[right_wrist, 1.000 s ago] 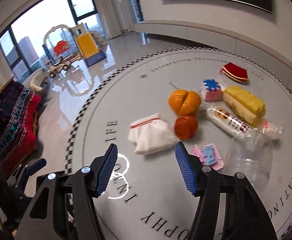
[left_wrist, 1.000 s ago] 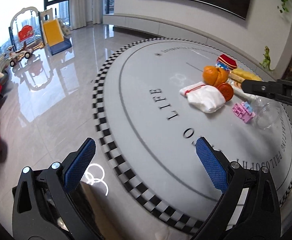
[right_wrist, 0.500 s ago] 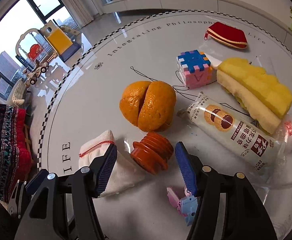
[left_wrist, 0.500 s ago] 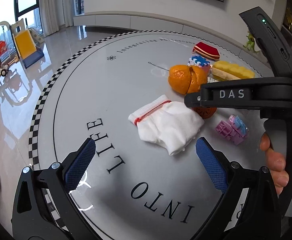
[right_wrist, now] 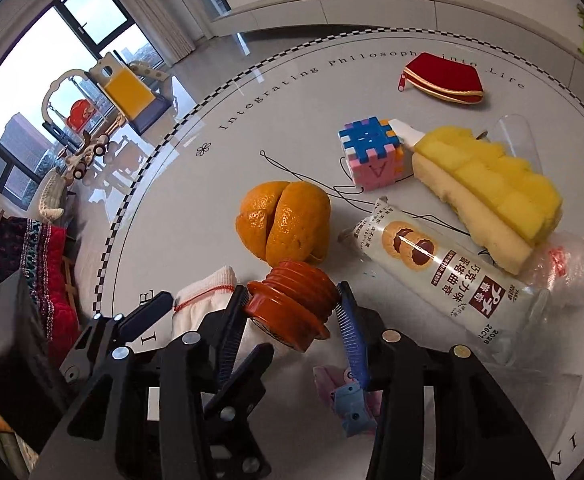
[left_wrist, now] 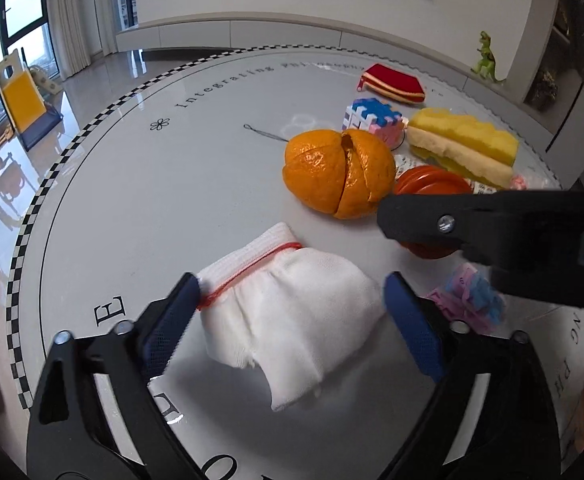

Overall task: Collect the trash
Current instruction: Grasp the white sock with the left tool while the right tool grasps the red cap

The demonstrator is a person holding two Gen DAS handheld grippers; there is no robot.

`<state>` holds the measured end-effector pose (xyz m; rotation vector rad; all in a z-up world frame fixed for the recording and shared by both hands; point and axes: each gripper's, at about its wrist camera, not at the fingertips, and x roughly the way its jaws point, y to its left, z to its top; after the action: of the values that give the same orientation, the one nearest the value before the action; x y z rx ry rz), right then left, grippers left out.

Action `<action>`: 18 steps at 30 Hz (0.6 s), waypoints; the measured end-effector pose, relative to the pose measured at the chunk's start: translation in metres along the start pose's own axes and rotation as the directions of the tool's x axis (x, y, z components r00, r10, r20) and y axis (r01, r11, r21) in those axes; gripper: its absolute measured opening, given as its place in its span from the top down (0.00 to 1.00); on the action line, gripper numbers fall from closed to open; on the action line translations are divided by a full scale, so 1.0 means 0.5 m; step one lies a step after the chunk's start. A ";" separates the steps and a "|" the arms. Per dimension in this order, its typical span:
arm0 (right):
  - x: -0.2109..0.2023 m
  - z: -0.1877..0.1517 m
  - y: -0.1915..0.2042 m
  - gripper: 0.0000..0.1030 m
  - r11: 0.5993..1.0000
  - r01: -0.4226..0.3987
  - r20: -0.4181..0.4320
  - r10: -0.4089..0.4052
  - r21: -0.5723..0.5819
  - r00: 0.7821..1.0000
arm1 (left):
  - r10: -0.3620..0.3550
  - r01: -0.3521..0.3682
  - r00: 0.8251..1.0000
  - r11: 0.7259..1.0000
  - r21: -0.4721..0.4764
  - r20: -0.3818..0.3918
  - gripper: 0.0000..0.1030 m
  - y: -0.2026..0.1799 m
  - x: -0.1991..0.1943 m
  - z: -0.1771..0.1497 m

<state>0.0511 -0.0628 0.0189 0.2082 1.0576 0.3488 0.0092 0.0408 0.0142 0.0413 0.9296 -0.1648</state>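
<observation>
- My right tongs (right_wrist: 292, 312) sit low over the round table (right_wrist: 251, 120), fingers part open, one on each side of the ribbed orange cap (right_wrist: 289, 308). The pads look to be at its flanks or just off them; I cannot tell whether they already bear on it, so I don't count it as held.
- The cap lies on its side, its ribbed barrel running roughly across the gap between my fingers, its wide flange toward me. It sits just in front of the orange peel (right_wrist: 283, 222) and beside the white cloth (right_wrist: 205, 298).
- My left tongs (left_wrist: 287, 312) are wide open and hold nothing. The white cloth (left_wrist: 287, 320) lies between the two blue pads (left_wrist: 410, 324), its red-banded cuff at the left pad, its bulk pointing toward me.
- What the next move turns on, I judge: each piece is already inside a pair of fingers, so closing is all that is needed, no reaching. The right is nearer the cap, the left nearer the cloth.
- The wrapper with the cookie picture (right_wrist: 444, 270), the yellow sponge (right_wrist: 488, 196), the puzzle cube (right_wrist: 372, 156) and the red pouch (right_wrist: 444, 84) lie farther off, to the right.
- Risk: the cap could roll out from between the pads.
</observation>
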 end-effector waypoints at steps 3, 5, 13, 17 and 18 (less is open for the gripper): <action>-0.008 -0.005 0.005 0.55 1.000 0.001 0.005 -0.001 -0.002 1.000 | 0.028 -0.028 0.999 1.000 0.010 0.024 0.63 0.004 -0.011 -0.011; -0.014 -0.011 0.009 0.55 1.000 -0.006 0.006 0.006 -0.006 1.000 | -0.002 0.003 1.000 1.000 -0.029 0.019 0.75 0.022 -0.025 -0.019; -0.050 -0.050 0.073 0.55 0.998 -0.050 0.011 0.050 -0.029 0.999 | -0.014 0.018 0.999 0.995 -0.094 0.046 0.75 0.059 -0.116 -0.099; -0.074 -0.096 0.122 0.55 0.995 -0.075 0.007 0.076 -0.061 0.997 | 0.016 -0.008 0.998 0.993 -0.121 0.063 0.75 0.082 -0.179 -0.157; -0.079 -0.108 0.136 0.55 0.994 -0.083 0.004 0.083 -0.071 0.997 | 0.024 -0.015 0.997 0.992 -0.129 0.067 0.75 0.089 -0.197 -0.173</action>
<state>-0.0264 -0.0146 0.0478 0.1899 1.0301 0.4595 -0.1100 0.1063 0.0399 -0.0740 0.8697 -0.0877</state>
